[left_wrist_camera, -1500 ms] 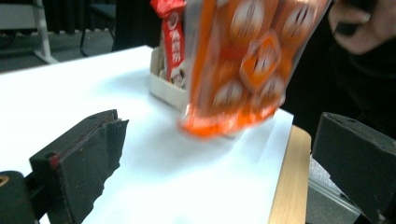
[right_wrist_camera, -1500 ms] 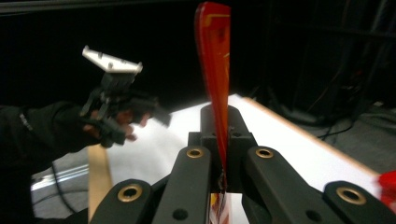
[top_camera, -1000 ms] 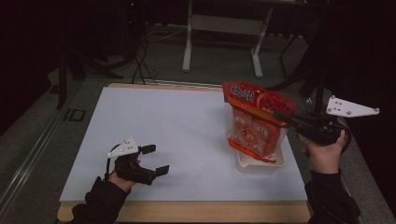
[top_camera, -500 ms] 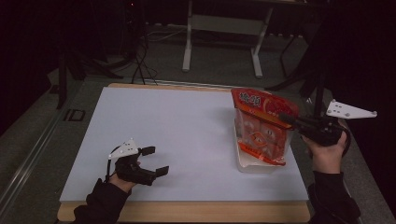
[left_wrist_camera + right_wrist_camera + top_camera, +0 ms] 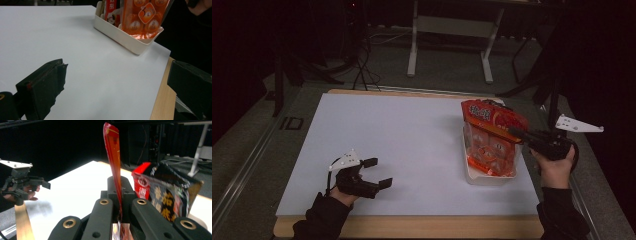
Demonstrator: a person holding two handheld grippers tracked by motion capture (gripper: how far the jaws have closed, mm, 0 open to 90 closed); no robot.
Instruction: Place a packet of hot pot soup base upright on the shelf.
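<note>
High view: right gripper at the table's right side, jaws pressed together on the upper edge of an orange snack bag; bag now lower and farther right than a second ago, bottom sunk into the white tray, top leaning toward the gripper. Left gripper resting near the front left of the white mat, jaws spread, holding nothing, in the same spot as before. Left gripper view: two black jaws wide apart over bare mat; tray well ahead near the mat's far corner, orange bag standing inside it beside another packet with red print. Right gripper view: jaws clamped on the thin red seam of the bag, edge-on and upright between them; a second, darker packet just to the right; left gripper far off across the table, open. Judging by the drop into the tray, likely a packing job nearly done for this bag: base seated, release probably next, with some risk of tipping once let go, since still leaning.
</note>
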